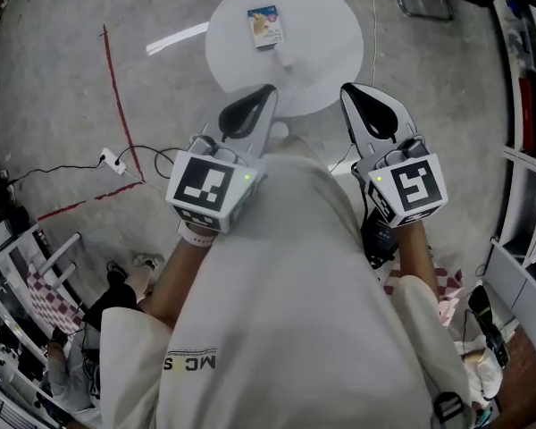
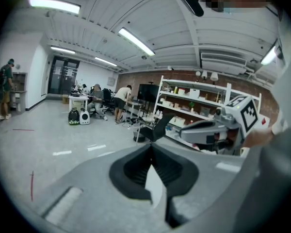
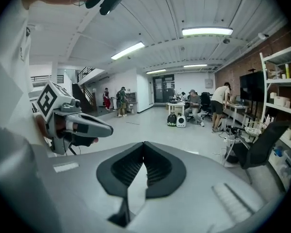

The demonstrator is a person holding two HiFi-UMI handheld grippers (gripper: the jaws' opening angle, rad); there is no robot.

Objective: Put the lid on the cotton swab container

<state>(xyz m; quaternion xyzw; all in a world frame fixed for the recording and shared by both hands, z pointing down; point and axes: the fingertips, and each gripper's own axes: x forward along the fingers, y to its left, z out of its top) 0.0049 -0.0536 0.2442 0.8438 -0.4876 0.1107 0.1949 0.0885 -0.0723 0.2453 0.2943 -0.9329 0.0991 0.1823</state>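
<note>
On the round white table (image 1: 322, 25) ahead of me lies a small printed box of cotton swabs (image 1: 265, 25). Just in front of it is a small pale item (image 1: 287, 58), too small to make out. My left gripper (image 1: 266, 90) and right gripper (image 1: 348, 89) are held side by side close to my chest, short of the table's near edge and well off the box. Each gripper view looks out level across the room, so neither shows the table. The left gripper's (image 2: 152, 144) jaws meet at the tips with nothing between them, as do the right gripper's (image 3: 143, 143).
Red tape (image 1: 118, 88) marks the concrete floor to the left, with a power strip and cable (image 1: 113, 161) beside it. Shelving (image 1: 527, 150) lines the right side. Across the hall are desks, a black chair (image 3: 262, 144) and several people (image 2: 120, 101).
</note>
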